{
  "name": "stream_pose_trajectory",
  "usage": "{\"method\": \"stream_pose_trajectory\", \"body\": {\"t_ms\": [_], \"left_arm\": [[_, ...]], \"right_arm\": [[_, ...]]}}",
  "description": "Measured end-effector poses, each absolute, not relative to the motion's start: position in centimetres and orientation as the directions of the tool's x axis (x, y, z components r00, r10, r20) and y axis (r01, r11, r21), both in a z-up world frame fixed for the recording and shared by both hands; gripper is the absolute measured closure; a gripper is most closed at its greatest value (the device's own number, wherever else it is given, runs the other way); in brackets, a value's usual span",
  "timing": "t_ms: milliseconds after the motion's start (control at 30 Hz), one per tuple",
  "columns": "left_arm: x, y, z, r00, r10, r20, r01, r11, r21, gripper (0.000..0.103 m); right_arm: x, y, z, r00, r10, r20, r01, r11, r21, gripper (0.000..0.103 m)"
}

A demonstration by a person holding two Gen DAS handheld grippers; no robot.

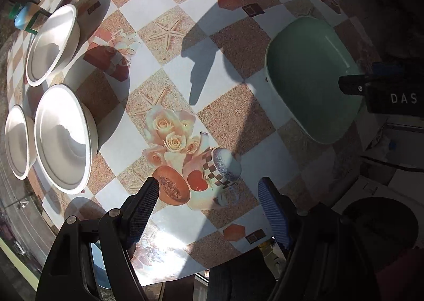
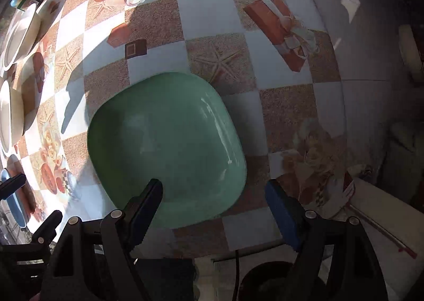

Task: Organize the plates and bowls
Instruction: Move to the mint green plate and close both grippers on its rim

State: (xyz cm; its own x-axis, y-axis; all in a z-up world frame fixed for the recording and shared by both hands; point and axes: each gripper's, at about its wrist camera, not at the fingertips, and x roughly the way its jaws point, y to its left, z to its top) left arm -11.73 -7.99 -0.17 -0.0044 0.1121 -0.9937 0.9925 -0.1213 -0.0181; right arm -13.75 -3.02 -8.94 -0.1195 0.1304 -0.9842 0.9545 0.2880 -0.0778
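Hovering right gripper (image 2: pixel 213 195) over near edge of green plate (image 2: pixel 167 147), jaws spread, nothing pinched, likely lining up rim grasp. Plate flat on bench (image 2: pixel 204 14). Left gripper (image 1: pixel 209 195) spread, idle. White bowls (image 1: pixel 63 139) grouped far left; possibly blue dish at edge.

**Patterned cloth and clutter around the table**

A glossy checkered tablecloth (image 1: pixel 185 44) of white and sandy-brown squares covers the table, printed with starfish, cream roses, cut melons, red gift boxes and checked teacups. Hard sunlight and dark shadows fall across it. At ten o'clock in the left wrist view, a small bottle with a blue body and green cap (image 1: pixel 20 16) sits at the table's edge. A pale tiled floor (image 2: pixel 371 49) lies at two o'clock in the right wrist view.
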Motion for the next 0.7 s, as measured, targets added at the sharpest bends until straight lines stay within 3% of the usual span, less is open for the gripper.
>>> {"method": "stream_pose_trajectory", "body": {"t_ms": [333,533,600,700], "left_arm": [[-13.3,-11.9,-1.7,-0.059,0.175,-0.983,0.998,0.035,-0.054,0.023],[-12.6,-12.6,-2.1,-0.040,0.184,-0.982,0.997,0.076,-0.027,0.023],[-12.3,-13.3,-2.5,-0.035,0.185,-0.982,0.996,0.088,-0.019,0.023],[-12.9,-14.1,-2.8,-0.032,0.187,-0.982,0.994,0.105,-0.012,0.023]], "right_arm": [[-15.6,-5.7,-13.0,-0.171,0.141,-0.975,0.936,0.332,-0.117,0.022],[-19.0,-6.1,-15.0,-0.147,0.196,-0.970,0.959,0.270,-0.091,0.022],[-20.2,-5.8,-15.2,-0.139,0.218,-0.966,0.967,0.239,-0.086,0.016],[-22.2,-5.1,-15.5,-0.117,0.273,-0.955,0.984,0.160,-0.075,0.015]]}}
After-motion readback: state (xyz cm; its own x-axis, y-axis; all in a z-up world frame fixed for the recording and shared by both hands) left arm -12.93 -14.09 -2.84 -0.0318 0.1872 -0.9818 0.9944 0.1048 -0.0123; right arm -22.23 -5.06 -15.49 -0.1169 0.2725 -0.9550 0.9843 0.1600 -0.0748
